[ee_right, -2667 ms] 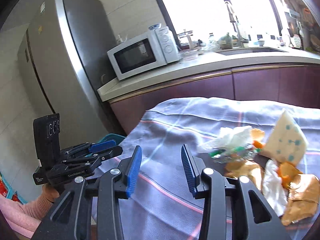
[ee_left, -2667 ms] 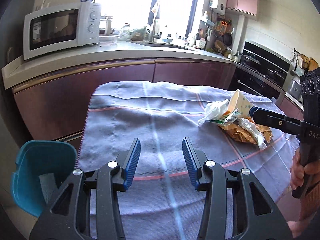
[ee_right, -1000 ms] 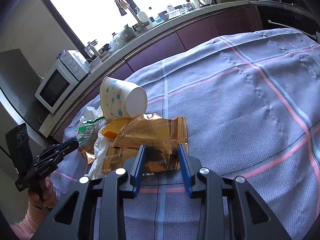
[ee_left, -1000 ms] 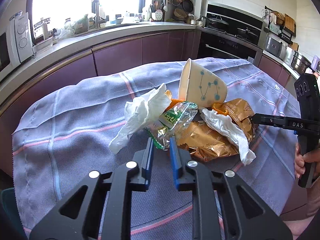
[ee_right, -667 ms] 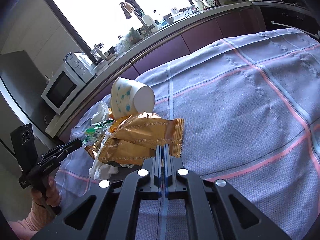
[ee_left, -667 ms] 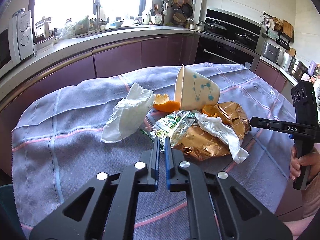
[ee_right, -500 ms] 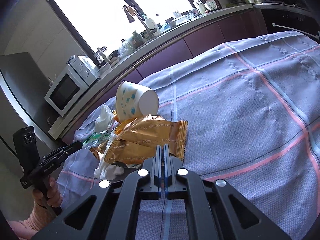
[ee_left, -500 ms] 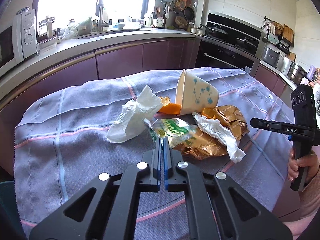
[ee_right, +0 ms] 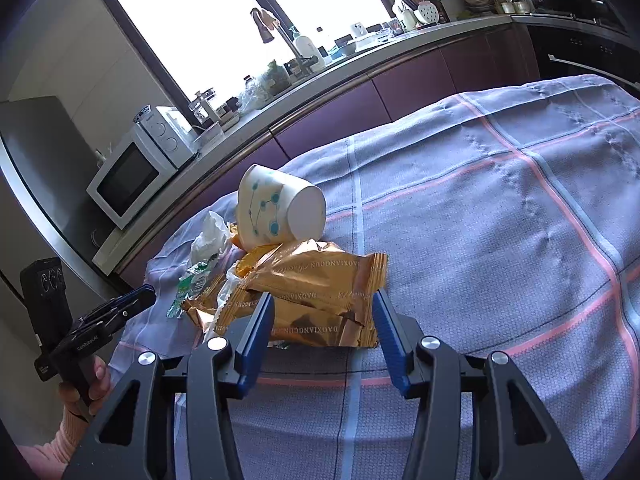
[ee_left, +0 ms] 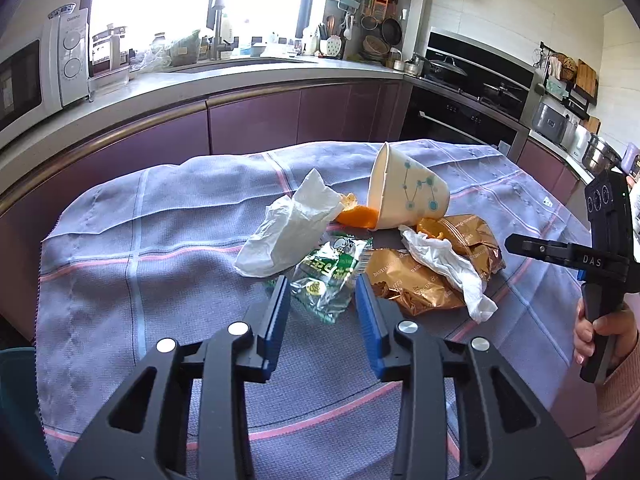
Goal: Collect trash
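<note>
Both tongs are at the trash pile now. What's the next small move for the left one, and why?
Probably ease the left tongs forward and shut them on the green wrapper. Their jaws have just been opening, and the wrapper's near end lies loose between the tips, unpinched. It sits at the pile's near edge, beside the white tissue, so it should lift away freely.

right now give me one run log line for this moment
stage: lining up on trash | left claw: just opened, green wrapper between tips, ungripped | right claw: just opened, astride gold wrapper | paper cup: tipped over
</note>
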A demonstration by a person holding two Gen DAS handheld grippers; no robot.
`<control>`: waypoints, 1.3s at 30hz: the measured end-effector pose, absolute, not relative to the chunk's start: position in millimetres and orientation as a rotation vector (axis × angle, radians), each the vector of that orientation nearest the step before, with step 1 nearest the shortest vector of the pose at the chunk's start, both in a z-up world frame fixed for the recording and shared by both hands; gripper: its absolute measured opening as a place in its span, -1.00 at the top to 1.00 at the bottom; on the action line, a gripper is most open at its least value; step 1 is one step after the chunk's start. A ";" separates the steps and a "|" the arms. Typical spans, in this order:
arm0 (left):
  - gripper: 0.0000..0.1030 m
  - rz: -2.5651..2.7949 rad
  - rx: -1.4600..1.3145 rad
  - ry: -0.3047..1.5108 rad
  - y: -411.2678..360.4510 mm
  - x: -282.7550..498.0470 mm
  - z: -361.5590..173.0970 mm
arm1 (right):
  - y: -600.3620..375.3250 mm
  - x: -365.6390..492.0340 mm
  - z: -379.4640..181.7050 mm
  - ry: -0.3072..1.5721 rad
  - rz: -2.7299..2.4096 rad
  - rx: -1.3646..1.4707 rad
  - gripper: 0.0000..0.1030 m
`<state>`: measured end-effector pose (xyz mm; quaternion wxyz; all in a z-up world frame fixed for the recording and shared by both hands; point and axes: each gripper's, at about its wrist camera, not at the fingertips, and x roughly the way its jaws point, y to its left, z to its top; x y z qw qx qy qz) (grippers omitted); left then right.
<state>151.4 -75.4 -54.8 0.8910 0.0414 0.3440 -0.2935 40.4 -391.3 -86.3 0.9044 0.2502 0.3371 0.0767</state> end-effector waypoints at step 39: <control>0.35 -0.655 0.072 0.769 -77.5 142.2 -65.2 | -292.9 21.2 -50.4 0.612 0.405 0.395 0.93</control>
